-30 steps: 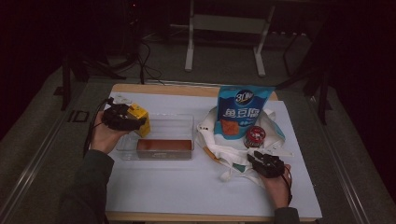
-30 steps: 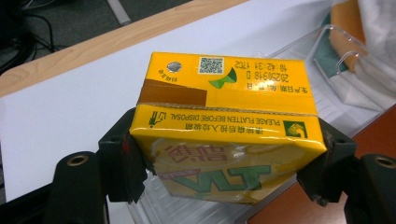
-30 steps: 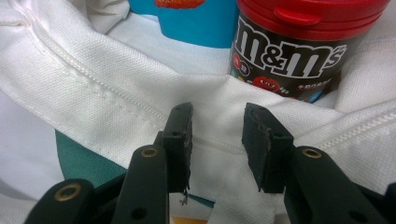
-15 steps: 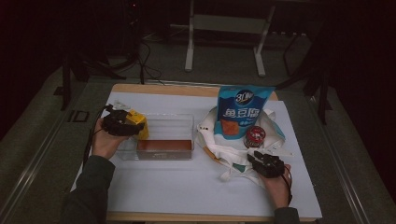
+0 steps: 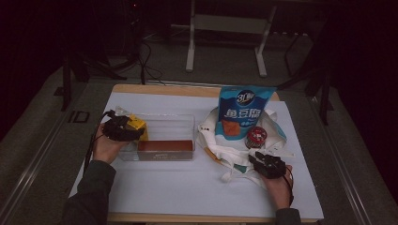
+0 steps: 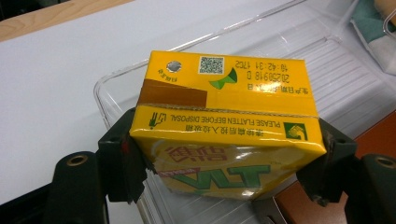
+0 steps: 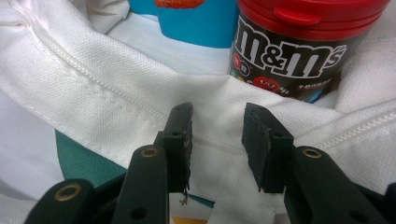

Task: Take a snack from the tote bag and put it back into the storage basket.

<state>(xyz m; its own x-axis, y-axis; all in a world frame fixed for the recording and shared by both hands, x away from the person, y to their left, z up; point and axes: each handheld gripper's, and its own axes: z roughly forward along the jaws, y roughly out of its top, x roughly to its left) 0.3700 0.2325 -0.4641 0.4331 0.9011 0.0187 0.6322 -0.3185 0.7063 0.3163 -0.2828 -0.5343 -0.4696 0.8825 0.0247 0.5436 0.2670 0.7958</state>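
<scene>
- The left tool point(image 6: 224, 154) was clenched on a yellow drink carton point(image 6: 226, 121), one jaw pressed to each narrow side, so the carton hung level between them with its printed top turned toward the camera.
- That side-on grip left the carton's underside free, which suited setting it down flat; it sat over the near-left corner of the clear plastic tray point(image 5: 180, 123), just above the ribbed floor (whether it touched the floor I could not tell).
- A brown flat box point(image 5: 164, 145) lay along the tray's front wall, so the open room was at the left end, probably why the carton went there.
- The right tool point(image 7: 215, 140) stood released, its jaws parted with nothing between them, resting on the white cloth bag point(image 7: 93, 93) near its seam, perhaps to steady the bag.
- Just beyond those jaws a red-lidded candy jar point(image 7: 289, 51) stood upright in the bag, next to a blue snack pouch point(image 5: 245, 110) propped upright behind it.
- Everything rested on the white-covered bench point(image 5: 187, 192), tray on the left, bag on the right, well apart.
</scene>
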